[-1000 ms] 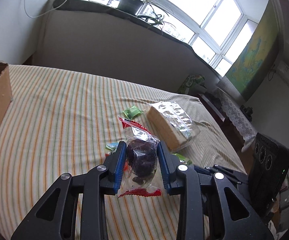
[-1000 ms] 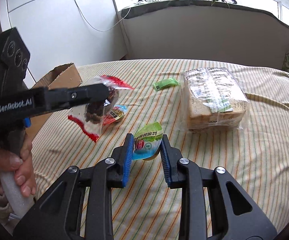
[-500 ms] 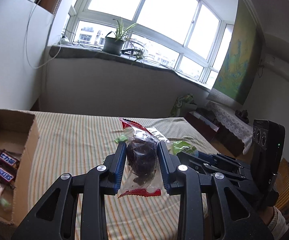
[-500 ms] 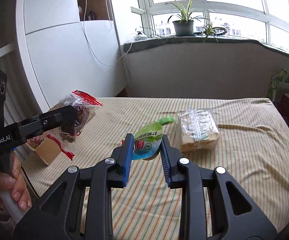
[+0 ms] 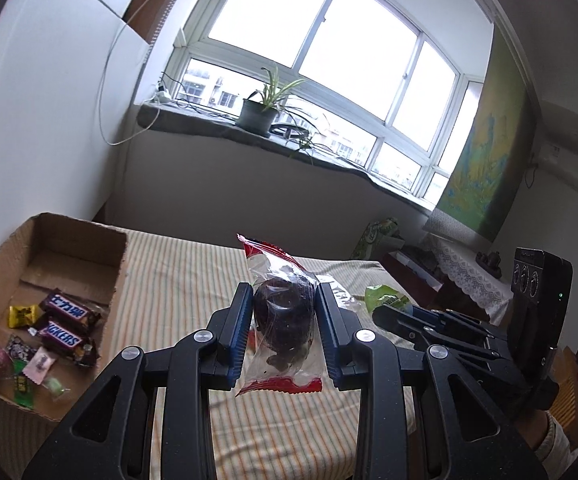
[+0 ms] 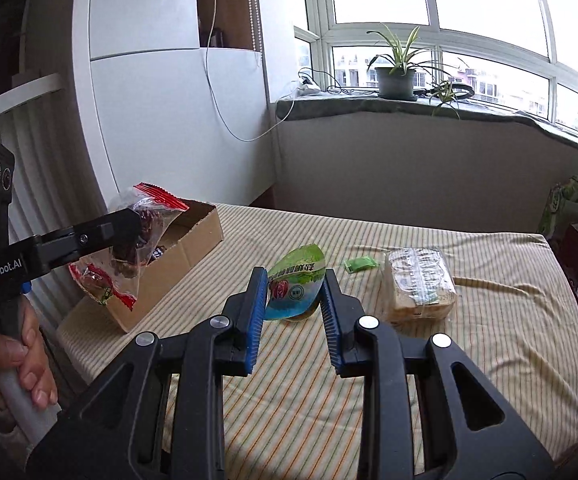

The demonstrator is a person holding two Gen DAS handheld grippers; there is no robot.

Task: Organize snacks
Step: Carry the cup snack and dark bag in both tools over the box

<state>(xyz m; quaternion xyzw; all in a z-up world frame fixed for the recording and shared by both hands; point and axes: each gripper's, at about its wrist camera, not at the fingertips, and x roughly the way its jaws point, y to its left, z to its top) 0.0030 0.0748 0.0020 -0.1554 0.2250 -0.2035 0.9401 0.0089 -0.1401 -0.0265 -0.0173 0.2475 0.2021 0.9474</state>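
A potted plant (image 6: 396,72) on the sill (cable (image 5: 109,92) trailing nearby) — a green-yellow painting (image 5: 485,168) hangs rightward.

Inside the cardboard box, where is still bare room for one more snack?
The cardboard box is bare along its far wall and back corner. The near end is crowded: two Snickers bars, a yellow candy and small wrapped sweets.

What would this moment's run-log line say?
left gripper: shut on dark snack packet | right gripper: shut on green packet | cardboard box: partly filled | bread pack, small green sachet: on bed
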